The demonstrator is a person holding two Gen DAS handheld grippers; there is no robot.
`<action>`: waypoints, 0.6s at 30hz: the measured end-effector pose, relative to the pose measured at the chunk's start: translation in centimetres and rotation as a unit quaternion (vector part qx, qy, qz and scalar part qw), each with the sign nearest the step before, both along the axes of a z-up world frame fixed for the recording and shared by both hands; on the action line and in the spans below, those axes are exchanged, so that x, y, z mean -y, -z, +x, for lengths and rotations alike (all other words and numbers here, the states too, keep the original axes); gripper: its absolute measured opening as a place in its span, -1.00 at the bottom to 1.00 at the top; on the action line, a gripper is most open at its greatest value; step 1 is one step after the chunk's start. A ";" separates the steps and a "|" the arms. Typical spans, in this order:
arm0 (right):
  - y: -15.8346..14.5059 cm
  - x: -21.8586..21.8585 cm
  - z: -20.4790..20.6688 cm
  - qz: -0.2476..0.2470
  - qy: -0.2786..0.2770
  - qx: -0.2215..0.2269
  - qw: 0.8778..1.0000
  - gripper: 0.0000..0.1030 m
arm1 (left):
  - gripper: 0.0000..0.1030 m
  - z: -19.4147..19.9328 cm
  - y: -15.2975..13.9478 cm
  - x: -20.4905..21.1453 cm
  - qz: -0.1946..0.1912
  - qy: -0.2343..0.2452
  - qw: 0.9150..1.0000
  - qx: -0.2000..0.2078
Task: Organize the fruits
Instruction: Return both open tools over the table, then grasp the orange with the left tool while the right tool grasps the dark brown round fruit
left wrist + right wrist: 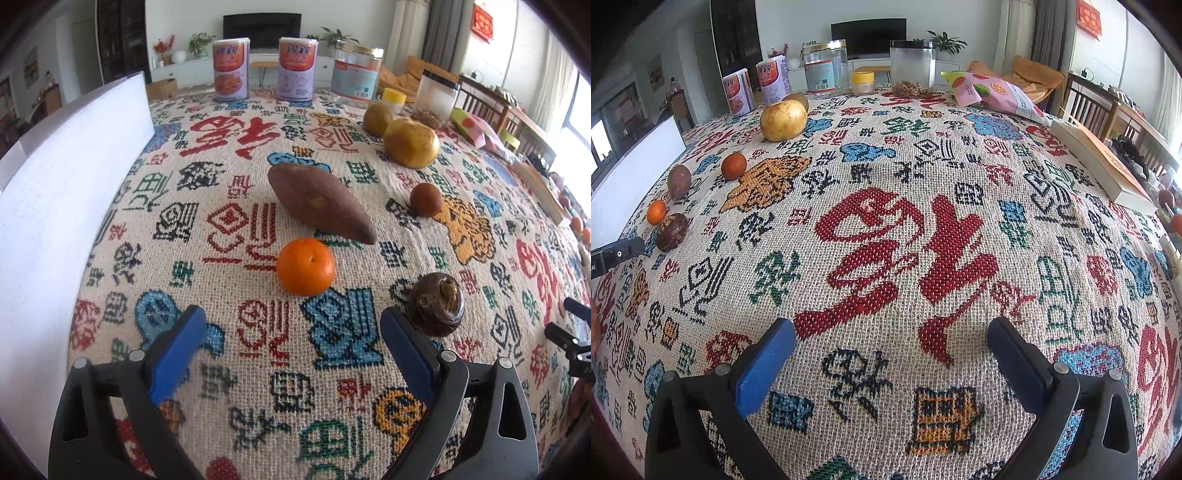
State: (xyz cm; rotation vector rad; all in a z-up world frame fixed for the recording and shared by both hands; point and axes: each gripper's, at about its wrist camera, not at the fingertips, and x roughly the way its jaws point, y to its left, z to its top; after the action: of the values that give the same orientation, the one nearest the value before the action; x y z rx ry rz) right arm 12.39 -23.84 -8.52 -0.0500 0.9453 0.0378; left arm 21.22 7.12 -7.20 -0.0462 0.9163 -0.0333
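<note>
In the left wrist view a bright mandarin lies just ahead of my open left gripper, with nothing between the fingers. Behind it a purple-brown sweet potato lies slanted. A dark brown bulb-like fruit sits beside the right fingertip. Farther back are a small reddish-orange fruit and two yellow pears. My right gripper stands open over bare patterned cloth, far from the fruits; the pear, small orange fruit, mandarin and dark fruit lie at its far left.
A white box wall runs along the left. Two cans, a glass jar and a plastic container line the far edge. A snack bag and a book lie at the right.
</note>
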 end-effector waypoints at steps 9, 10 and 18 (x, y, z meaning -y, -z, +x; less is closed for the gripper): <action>0.0 0.1 0.0 0.000 0.000 0.000 1.000 1.00 | -0.43 -0.2 -0.4 0.8 0.005 0.040 0.999 0.023; 0.0 0.0 0.0 0.000 0.000 0.000 1.000 1.00 | -0.43 -1.0 -0.4 0.8 0.001 0.043 0.999 0.020; 0.0 0.1 0.1 0.000 0.000 0.000 1.000 1.00 | 0.13 -8.0 -0.5 1.5 0.026 0.048 0.998 0.018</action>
State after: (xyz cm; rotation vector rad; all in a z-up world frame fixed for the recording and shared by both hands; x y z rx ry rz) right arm 12.45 -23.89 -8.52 -0.0501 0.9453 0.0374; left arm 13.25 5.66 -6.69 0.0462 0.8832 -0.1002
